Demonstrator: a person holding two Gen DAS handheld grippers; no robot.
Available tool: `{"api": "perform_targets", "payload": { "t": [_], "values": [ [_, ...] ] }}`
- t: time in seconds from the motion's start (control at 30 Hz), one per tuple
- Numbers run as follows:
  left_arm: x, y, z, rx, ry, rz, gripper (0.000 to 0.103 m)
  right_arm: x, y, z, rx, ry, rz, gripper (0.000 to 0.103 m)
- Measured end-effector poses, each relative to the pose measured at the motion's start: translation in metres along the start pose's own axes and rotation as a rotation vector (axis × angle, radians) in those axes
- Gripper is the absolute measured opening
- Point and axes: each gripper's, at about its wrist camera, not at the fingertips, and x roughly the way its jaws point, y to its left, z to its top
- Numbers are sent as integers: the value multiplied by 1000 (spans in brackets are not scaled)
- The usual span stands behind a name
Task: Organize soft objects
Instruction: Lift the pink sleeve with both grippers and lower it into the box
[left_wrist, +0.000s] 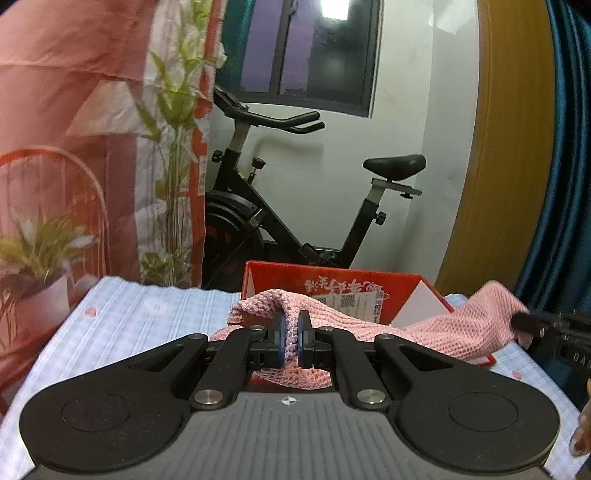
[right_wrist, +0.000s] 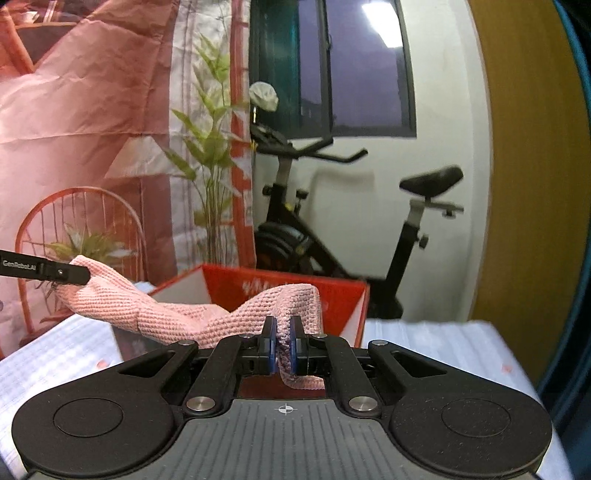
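Note:
A pink knitted cloth (left_wrist: 461, 328) hangs stretched between my two grippers, over an open red cardboard box (left_wrist: 332, 284). My left gripper (left_wrist: 290, 338) is shut on one end of the cloth. My right gripper (right_wrist: 283, 349) is shut on the other end of the cloth (right_wrist: 177, 317). The right gripper also shows at the right edge of the left wrist view (left_wrist: 524, 321), and the left gripper at the left edge of the right wrist view (right_wrist: 79, 275). The red box (right_wrist: 343, 299) stands just behind the cloth, its inside white.
The box rests on a light blue checked bedspread (left_wrist: 147, 317). Behind it stands a black exercise bike (left_wrist: 295, 206) against a white wall. A printed pink backdrop with plants (left_wrist: 92, 147) hangs on the left, a yellow and blue curtain (left_wrist: 517, 147) on the right.

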Motion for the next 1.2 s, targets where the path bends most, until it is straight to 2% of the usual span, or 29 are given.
{"api": "perform_targets", "payload": {
  "t": [0.13, 0.3, 0.5, 0.6, 0.7, 0.87, 1.2],
  "values": [
    [29, -11, 11, 69, 40, 10, 7, 28, -5, 23, -58, 13, -18, 6],
    [64, -18, 9, 97, 110, -35, 7, 69, -4, 33, -117, 88, -21, 6],
    [97, -24, -5, 137, 231, -43, 7, 106, 7, 19, -147, 206, -5, 6],
    [111, -29, -13, 179, 308, -20, 7, 121, 10, 8, -148, 255, 1, 6],
    [121, -27, -20, 183, 348, -18, 7, 131, 13, -1, -150, 288, 5, 6],
    [123, -28, -18, 180, 359, -25, 7, 142, 10, -9, -101, 322, 10, 6],
    [121, -29, -13, 168, 372, -19, 9, 142, 4, -9, -72, 335, 2, 8]
  ]
}}
